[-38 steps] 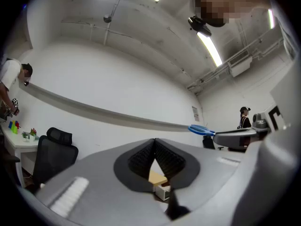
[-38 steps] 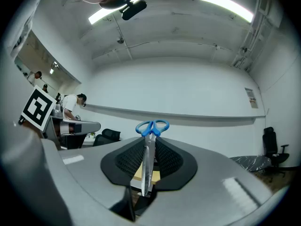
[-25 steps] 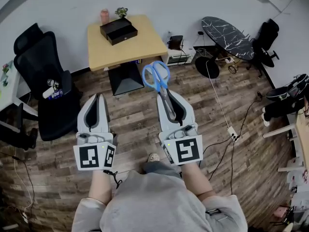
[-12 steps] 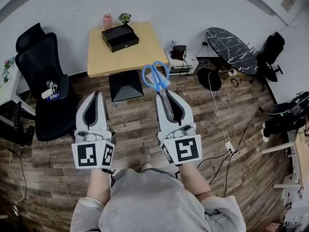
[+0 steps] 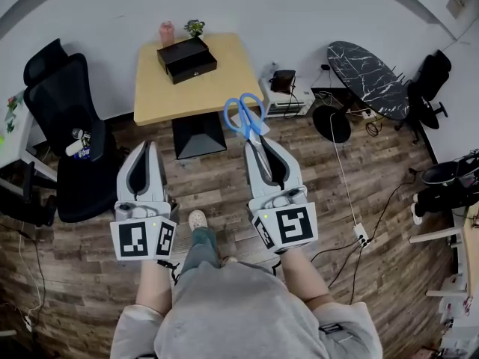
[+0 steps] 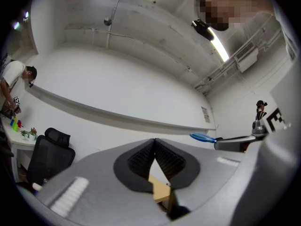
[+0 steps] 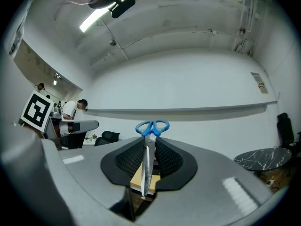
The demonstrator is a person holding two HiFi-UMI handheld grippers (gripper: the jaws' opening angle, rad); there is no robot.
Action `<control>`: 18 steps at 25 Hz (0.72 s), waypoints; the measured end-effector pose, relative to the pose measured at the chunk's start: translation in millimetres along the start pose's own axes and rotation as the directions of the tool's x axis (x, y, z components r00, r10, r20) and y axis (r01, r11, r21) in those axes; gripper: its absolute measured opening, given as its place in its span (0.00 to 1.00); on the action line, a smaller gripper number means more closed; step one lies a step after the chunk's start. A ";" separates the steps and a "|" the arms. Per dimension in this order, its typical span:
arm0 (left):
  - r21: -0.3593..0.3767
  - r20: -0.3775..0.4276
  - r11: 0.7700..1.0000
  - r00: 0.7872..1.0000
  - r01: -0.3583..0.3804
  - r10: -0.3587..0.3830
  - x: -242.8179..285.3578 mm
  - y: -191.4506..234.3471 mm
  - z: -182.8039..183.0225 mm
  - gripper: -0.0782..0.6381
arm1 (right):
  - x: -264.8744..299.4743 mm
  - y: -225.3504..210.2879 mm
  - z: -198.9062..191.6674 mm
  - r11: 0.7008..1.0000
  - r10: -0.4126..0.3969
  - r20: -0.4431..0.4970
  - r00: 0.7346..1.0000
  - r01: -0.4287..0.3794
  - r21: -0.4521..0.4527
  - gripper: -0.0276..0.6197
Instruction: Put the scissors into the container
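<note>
Both pairs of jaws closed: right hand-held gripper [image 5: 258,136] pinches the scissors [image 7: 146,168] (handles forward), left hand-held gripper [image 5: 151,146] empty.

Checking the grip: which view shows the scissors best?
The right gripper view: the scissors sit clamped by the blades in the right gripper. Head view shows them from above; left gripper view, only a blue handle.

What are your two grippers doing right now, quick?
Left gripper: jaws closed, holding nothing.
Right gripper: jaws closed on the scissors, gripping the blades, blue handles poking out front.
</note>
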State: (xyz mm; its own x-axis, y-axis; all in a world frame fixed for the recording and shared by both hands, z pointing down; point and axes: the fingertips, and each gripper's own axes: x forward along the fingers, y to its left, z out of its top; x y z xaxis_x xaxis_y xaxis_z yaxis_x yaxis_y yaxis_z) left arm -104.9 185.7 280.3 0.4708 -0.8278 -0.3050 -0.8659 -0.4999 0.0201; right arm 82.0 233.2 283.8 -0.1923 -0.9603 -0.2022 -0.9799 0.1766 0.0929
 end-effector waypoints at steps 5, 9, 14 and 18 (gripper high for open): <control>-0.019 -0.009 1.000 1.000 -0.003 0.003 39.5 21.7 -17.1 0.19 | 38.4 -19.3 -11.9 1.000 -0.020 -0.015 1.000 0.020 -0.012 0.14; -0.020 -0.004 1.000 1.000 0.002 -0.002 78.6 42.5 -23.5 0.19 | 78.7 -30.6 -16.4 0.999 -0.031 -0.012 0.999 0.031 -0.013 0.14; -0.013 0.006 1.000 1.000 0.016 -0.016 122.9 73.7 -28.6 0.19 | 132.7 -35.7 -19.0 0.999 -0.039 0.006 0.999 0.040 -0.006 0.14; -0.013 0.005 1.000 1.000 0.027 -0.027 157.0 97.9 -37.5 0.19 | 174.6 -37.7 -23.9 0.999 -0.046 0.012 0.999 0.046 -0.009 0.14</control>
State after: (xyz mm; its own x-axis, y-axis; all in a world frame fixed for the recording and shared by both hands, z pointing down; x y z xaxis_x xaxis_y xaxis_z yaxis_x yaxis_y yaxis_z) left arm -109.5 -2.8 270.1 0.4933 -0.8126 -0.3104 -0.8504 -0.5256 0.0245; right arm 86.7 53.7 268.3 -0.1479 -0.9647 -0.2180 -0.9872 0.1305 0.0919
